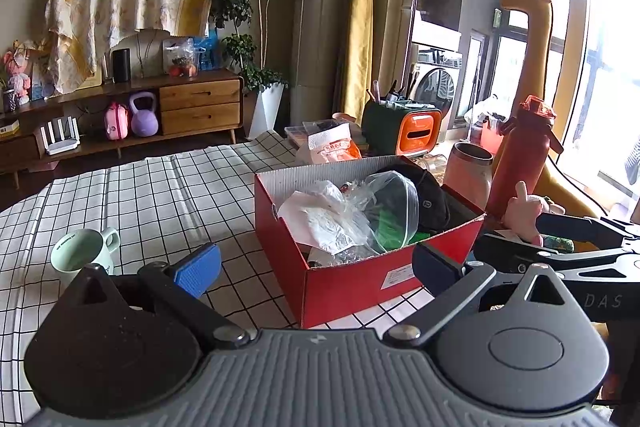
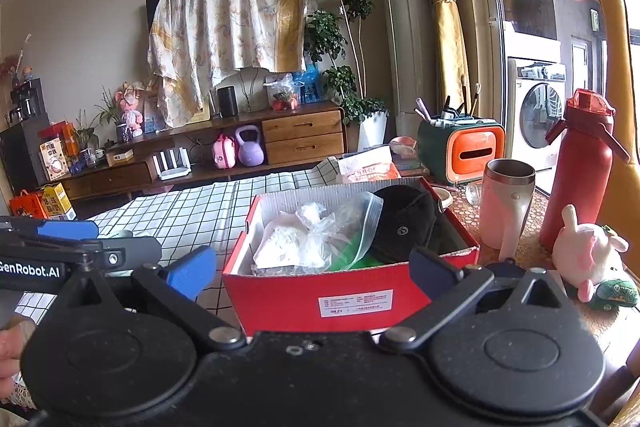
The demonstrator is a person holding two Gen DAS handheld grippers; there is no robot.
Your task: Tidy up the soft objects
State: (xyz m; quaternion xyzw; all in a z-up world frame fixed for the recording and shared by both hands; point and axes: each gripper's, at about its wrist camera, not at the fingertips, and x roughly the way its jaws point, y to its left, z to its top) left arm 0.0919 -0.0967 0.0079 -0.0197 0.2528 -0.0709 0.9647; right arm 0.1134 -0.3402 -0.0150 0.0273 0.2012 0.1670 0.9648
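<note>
1. The left claw stood wide open with nothing between its blue pads, held just in front of the near corner of the red cardboard box.
2. The right claw was likewise spread open and empty, facing the labelled long side of the same box.
3. The box sat on the counter, which was covered by a white cloth with a black grid.
4. Inside the box lay crumpled clear plastic bags over something white, a zip bag with green contents, and a black cap at the right end.
5. A pink and white plush toy lay on the counter to the right of the box, apart from it, with a small green patterned soft item touching its lower side.
6. Behind the plush stood a red bottle and a pale pink cup.
7. A pale green mug sat on the cloth left of the left claw.
</note>
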